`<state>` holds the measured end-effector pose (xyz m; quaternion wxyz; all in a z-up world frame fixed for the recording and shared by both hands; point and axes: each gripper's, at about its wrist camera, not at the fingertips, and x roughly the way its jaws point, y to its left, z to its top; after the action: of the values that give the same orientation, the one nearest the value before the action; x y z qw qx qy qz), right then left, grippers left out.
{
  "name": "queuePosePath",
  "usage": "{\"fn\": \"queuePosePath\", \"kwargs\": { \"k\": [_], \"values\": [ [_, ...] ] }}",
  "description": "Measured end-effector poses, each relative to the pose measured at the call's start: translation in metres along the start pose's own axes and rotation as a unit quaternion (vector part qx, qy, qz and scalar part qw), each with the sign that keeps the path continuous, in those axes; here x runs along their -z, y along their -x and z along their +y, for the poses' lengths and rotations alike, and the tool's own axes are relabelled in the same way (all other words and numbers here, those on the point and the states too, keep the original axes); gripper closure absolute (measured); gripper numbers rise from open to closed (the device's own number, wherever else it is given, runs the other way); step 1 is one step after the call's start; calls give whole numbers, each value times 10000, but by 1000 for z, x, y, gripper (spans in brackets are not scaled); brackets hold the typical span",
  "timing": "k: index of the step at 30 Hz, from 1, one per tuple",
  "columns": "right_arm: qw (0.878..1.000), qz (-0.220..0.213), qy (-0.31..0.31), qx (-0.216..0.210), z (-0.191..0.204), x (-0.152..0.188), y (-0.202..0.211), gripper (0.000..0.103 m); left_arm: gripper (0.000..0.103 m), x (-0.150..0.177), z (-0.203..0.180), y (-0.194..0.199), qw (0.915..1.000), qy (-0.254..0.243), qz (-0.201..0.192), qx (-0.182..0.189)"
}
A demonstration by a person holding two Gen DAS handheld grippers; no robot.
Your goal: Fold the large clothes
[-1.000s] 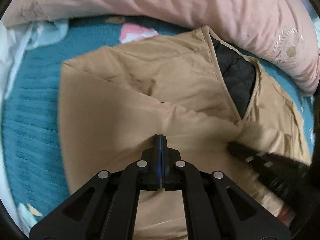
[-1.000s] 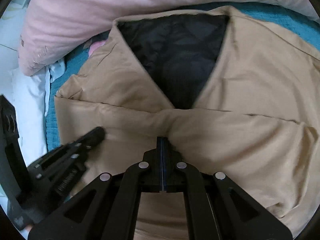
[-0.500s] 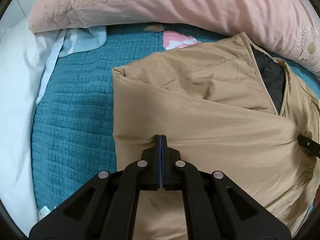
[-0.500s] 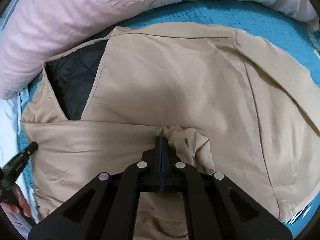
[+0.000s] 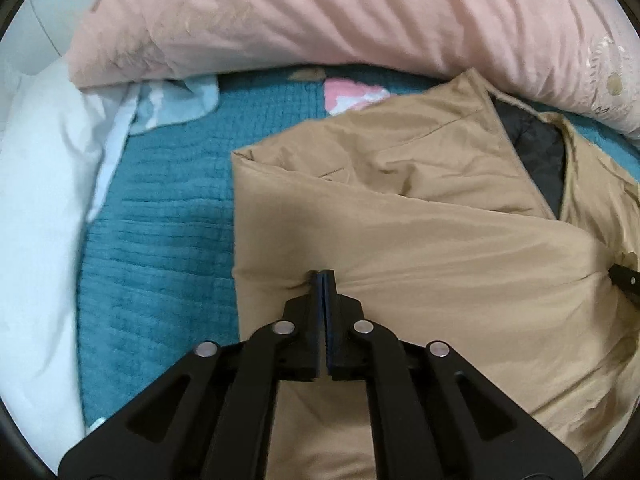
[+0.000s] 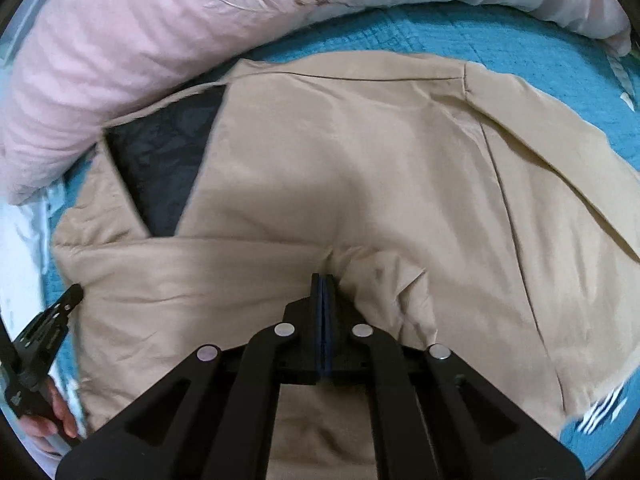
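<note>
Both my tools, left tool (image 5: 322, 276) and right tool (image 6: 323, 279), clench the jacket (image 6: 360, 184) fold, its length running sideways ahead of them.

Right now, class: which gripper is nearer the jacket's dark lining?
Right. The right gripper pinches the tan jacket just below the dark lining; the left gripper grips farther away.

The tan jacket (image 5: 420, 248) is smooth woven cloth with a faint sheen, its dark lining (image 6: 160, 152) quilted and matt. The teal bedspread (image 5: 160, 240) beneath is rough, ribbed textile, and the pink duvet (image 5: 340, 12) along its far edge is soft, crinkled cotton. Both grippers, left (image 5: 322, 276) and right (image 6: 323, 278), are matt black plastic with bright metal rivets.
</note>
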<state>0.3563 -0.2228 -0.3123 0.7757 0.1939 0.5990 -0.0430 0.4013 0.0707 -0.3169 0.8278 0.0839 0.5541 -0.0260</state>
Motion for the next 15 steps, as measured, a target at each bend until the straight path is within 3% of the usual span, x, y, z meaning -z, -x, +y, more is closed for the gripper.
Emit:
{"fn": "queuePosePath", "kwargs": {
  "k": [3,5,7,9,13,15],
  "values": [
    [9993,-272,260,-7,9,12,34,97,71,-1,1,26,9999,-46,-152,-62],
    [9982,-452,375,-82,14,22,58,89,62,4,-3,51,9993,-35,-357,-54],
    [9967,-698,413,-92,18,34,85,53,54,3,-8,74,9989,-50,-465,9],
    [9938,-1053,358,-14,21,47,109,39,53,7,-19,100,9981,-165,-597,56],
    [9863,-1538,470,362,24,78,156,39,40,17,-44,152,9951,-346,-918,144],
    [9819,-1792,476,375,27,94,176,36,39,25,-56,179,9928,-414,-1106,217]
  ]
}}
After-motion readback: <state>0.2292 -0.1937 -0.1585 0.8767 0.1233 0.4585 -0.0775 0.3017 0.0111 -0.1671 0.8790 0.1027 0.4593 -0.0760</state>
